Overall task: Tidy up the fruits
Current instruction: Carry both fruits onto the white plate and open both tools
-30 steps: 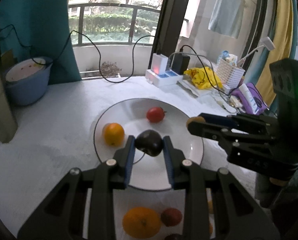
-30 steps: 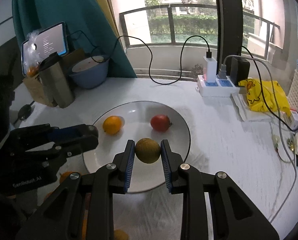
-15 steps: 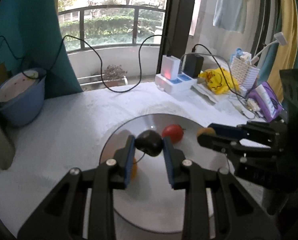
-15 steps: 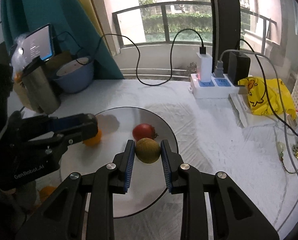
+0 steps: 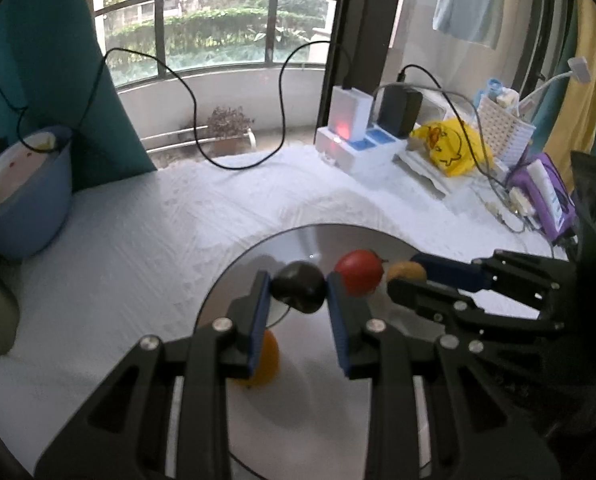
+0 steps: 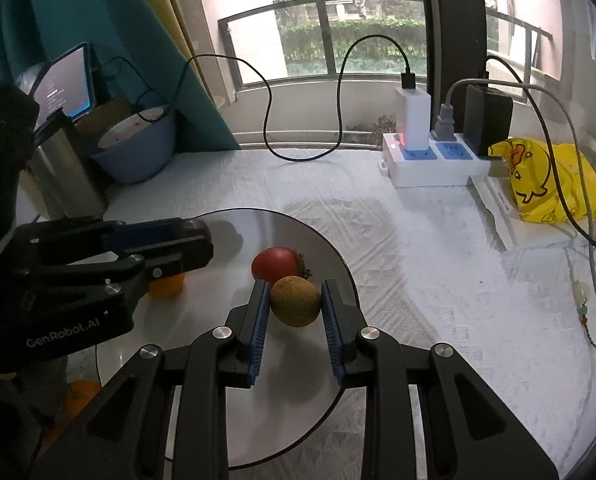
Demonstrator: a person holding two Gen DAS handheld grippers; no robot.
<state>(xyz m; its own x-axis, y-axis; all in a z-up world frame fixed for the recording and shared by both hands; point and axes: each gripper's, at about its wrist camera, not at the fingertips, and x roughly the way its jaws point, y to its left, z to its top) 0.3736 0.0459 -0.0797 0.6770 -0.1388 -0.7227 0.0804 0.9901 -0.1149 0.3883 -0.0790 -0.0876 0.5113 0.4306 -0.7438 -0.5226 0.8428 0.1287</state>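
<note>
Blue bowl (image 5: 22, 196): far left on the white cloth (image 5: 138, 240), well apart from the plate and no part of the move.

Orange (image 5: 264, 360): lying on the plate at its left side, largely hidden under the left gripper's left finger in the left wrist view; in the right wrist view it shows just below the tip of the left gripper.

Left gripper (image 5: 298, 300): its jaws are closed onto a dark round fruit (image 5: 298, 286), pinched between the blue pads and carried above the plate; whether it touches the glass cannot be told.

Plate (image 5: 337, 240): round grey glass dish, under both grippers.

Red fruit (image 6: 276, 265): resting on the plate near its far side, just beyond both carried fruits.

Right gripper (image 6: 294, 308): jaws closed to a narrow gap around a yellow-brown fruit (image 6: 296, 300), which sits very close to the red fruit, perhaps touching.

Deciding relation: both held fruits already hang over the plate, with open glass straight below and nearer the cameras; the right gripper is nearer the red fruit, so its drop looks tightest, and a roll into it seems the main risk.

Power strip (image 6: 429, 164): far right rear, well clear.
</note>
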